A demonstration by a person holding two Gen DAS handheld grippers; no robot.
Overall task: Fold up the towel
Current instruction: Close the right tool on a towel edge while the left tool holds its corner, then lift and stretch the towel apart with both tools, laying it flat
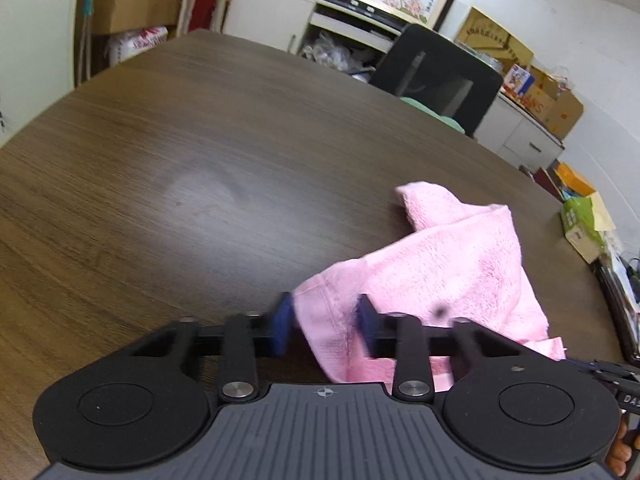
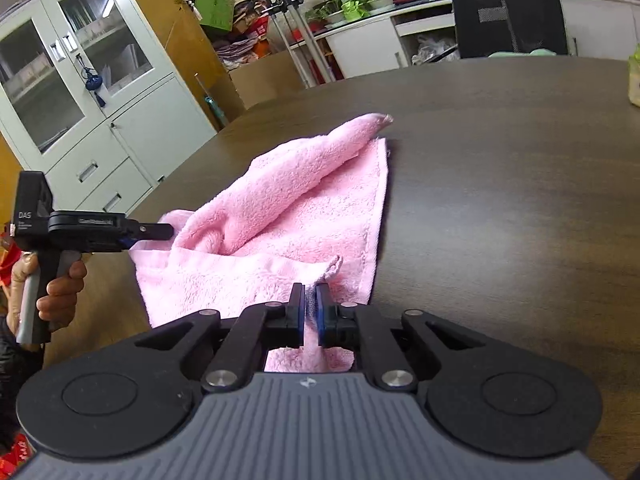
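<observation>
A: So the right gripper (image 2: pixel 309 312) is pinched nearly closed on a pink towel (image 2: pixel 288 216) corner, right at its tips.

B: And the left gripper (image 1: pixel 326 326)? Its jaws stand apart with a towel edge between the blue pads (image 1: pixel 282 322), no clear squeeze.

A: Beyond both, the towel lies rumpled on the dark table (image 2: pixel 500 184), a fold ridging away from the right gripper. Black chair (image 2: pixel 508 16) past the far edge.

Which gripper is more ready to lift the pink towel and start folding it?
Right. The right gripper is already pinched shut on a towel corner. The left gripper has a towel edge between its jaws, but they look apart, so it probably needs to finish closing first.
</observation>
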